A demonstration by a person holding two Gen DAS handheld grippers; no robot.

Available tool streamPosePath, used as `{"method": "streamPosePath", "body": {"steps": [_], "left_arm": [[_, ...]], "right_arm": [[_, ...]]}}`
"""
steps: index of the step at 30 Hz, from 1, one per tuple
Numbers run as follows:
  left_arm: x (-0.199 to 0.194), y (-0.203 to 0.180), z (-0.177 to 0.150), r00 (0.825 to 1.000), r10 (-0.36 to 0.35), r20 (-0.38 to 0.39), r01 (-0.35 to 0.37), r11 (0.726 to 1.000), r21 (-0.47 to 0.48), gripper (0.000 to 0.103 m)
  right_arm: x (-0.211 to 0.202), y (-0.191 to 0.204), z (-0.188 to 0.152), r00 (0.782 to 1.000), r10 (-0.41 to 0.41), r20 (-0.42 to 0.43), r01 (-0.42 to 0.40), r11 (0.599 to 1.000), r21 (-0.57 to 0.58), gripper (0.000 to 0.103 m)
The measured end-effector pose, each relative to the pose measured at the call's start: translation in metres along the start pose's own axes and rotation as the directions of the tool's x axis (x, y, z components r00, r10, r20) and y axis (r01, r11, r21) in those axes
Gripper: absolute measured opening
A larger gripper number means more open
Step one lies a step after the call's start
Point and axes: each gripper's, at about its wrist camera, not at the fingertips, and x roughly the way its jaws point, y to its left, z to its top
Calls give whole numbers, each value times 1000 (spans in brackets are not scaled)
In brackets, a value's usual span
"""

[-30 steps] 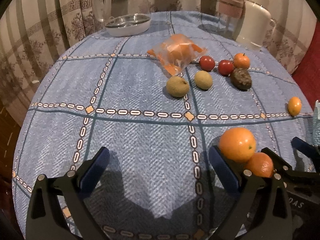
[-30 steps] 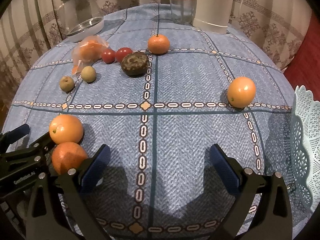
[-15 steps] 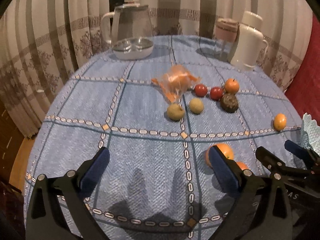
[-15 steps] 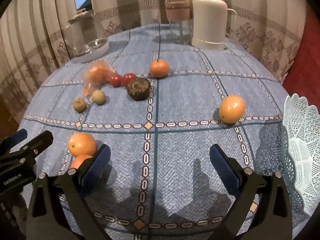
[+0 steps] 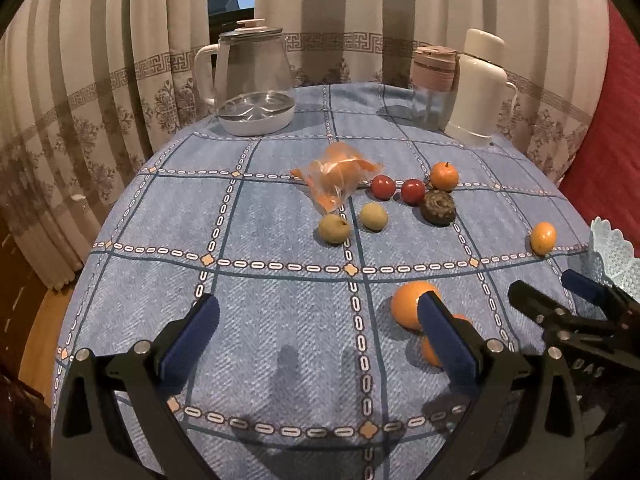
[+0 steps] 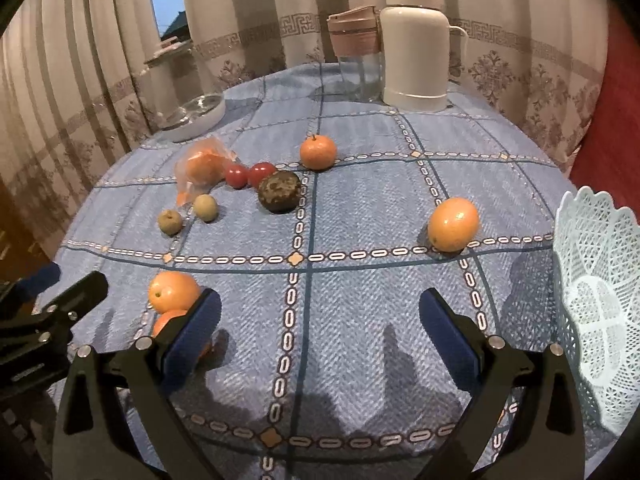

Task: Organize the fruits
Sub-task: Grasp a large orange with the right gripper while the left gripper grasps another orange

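The near orange (image 5: 430,350) sits mostly hidden behind a pad of the left tongs (image 5: 318,334); in the right view only a sliver shows. The basket (image 6: 600,300) is cut by the frame edge. The bag (image 5: 336,178) blurs its contents.

Partial "DAS" on right tongs (image 5: 560,292)

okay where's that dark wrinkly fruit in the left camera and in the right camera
Left wrist view: the dark wrinkly fruit sits right of centre, just below the two red tomatoes.
Right wrist view: it lies left of centre, upper half, right of the tomatoes.
Shared landmark: the white thermos at the table's far edge.
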Motion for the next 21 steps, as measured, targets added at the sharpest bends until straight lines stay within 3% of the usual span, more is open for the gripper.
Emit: {"method": "streamPosePath", "body": {"steps": [6,10,11,13,21], "left_arm": [[1,14,-7,1000,19,-9,-19,1000,-13,98],[-2,34,-6,999,50,2,-50,998,-44,98],[-3,39,-5,998,59,6,-58,997,-53,98],[-6,50,-4,997,74,13,-73,995,-74,98],[-11,69,-1,995,94,25,-91,990,-108,98]], "right_arm": [[-7,20,-4,992,123,5,-123,991,-55,101],[-3,41,-10,987,159,-31,-162,979,-125,99],[-1,46,-12,986,165,-39,-169,975,-141,96],[2,56,-13,982,177,-64,-185,967,-172,81],[23,74,-15,970,197,-142,-223,954,-199,62]]}}
